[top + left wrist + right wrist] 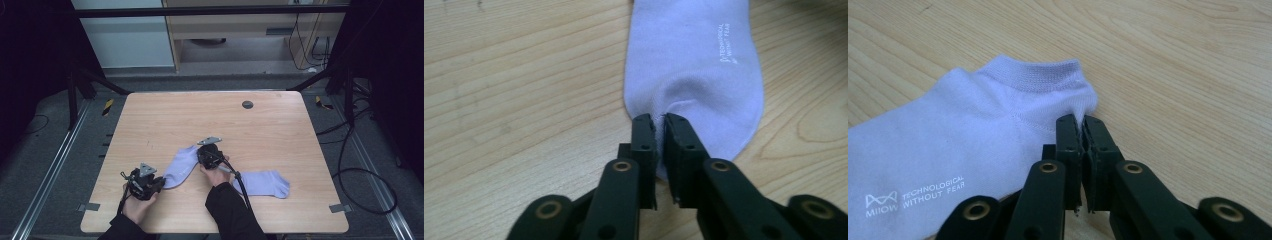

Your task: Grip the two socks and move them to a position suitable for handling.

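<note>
Grippers pinching one sock at both ends

Left gripper has its two black jaws closed on the rounded toe end of a pale lilac sock; the left gripper view shows the cloth puckered up just above the jaw tips, and small white lettering near one edge of the sock. Right gripper is closed too, on the corner of the ribbed cuff of the same sock — the right gripper view shows that cuff edge clearly, and a white printed logo with the words "TECHNOLOGICAL WITHOUT FEAR" lower on the cloth.

From the high view these details are too small to read, but the layout is plain. The left gripper sits at the near-left part of the wooden table, held by the left hand, touching the near end of the sock. The right gripper is at the far end of that sock, held by the right hand. A second sock of the same colour lies flat just to the right of the right hand — neither gripper view shows it. A dark round spot is near the far edge of the table.
</note>
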`<state>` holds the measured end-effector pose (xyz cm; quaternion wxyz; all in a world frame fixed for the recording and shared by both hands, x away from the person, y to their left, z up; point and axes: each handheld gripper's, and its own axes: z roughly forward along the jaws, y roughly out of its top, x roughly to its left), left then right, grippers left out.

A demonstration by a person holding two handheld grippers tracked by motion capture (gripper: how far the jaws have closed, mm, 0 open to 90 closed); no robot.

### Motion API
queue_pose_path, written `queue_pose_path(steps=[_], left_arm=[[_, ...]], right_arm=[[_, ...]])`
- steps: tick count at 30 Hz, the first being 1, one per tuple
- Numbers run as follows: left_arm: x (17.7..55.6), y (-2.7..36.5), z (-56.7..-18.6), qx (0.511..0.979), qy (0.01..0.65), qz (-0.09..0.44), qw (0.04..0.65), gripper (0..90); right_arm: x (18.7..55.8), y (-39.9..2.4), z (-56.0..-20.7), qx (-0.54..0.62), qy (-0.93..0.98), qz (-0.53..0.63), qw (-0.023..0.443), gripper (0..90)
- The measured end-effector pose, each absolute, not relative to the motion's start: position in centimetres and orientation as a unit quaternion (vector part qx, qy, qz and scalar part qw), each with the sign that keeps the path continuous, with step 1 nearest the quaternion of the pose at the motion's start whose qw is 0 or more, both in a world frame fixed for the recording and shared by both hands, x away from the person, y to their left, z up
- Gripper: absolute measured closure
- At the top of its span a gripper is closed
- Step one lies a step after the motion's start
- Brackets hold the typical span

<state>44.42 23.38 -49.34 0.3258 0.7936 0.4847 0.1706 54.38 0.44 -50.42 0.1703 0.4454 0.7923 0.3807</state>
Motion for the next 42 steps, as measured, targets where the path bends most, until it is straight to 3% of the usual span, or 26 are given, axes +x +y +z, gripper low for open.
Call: queue_pose_path(steps=[11, 25, 31, 34, 42], left_arm=[[45.2, 24.3, -48.5, 0.787, 0.488, 0.197, 0.321, 86.5], [47.0, 25.1, -48.7, 0.789, 0.490, 0.223, 0.296, 84.8], [47.2, 25.4, -48.8, 0.783, 0.494, 0.233, 0.296, 73.4], [47.1, 25.8, -48.6, 0.773, 0.502, 0.239, 0.307, 65.3], [46.5, 26.6, -47.5, 0.748, 0.516, 0.225, 0.353, 54.4]], right_arm=[[52.0, -0.6, -48.6, 0.433, 0.792, 0.397, 0.168, 87.5], [47.8, -0.7, -49.3, 0.435, 0.799, 0.394, 0.128, 86.5], [46.8, -0.5, -49.8, 0.432, 0.807, 0.384, 0.124, 82.4], [46.7, -0.8, -49.8, 0.435, 0.805, 0.386, 0.119, 76.6], [46.7, -2.5, -47.5, 0.425, 0.792, 0.416, 0.137, 63.3]])
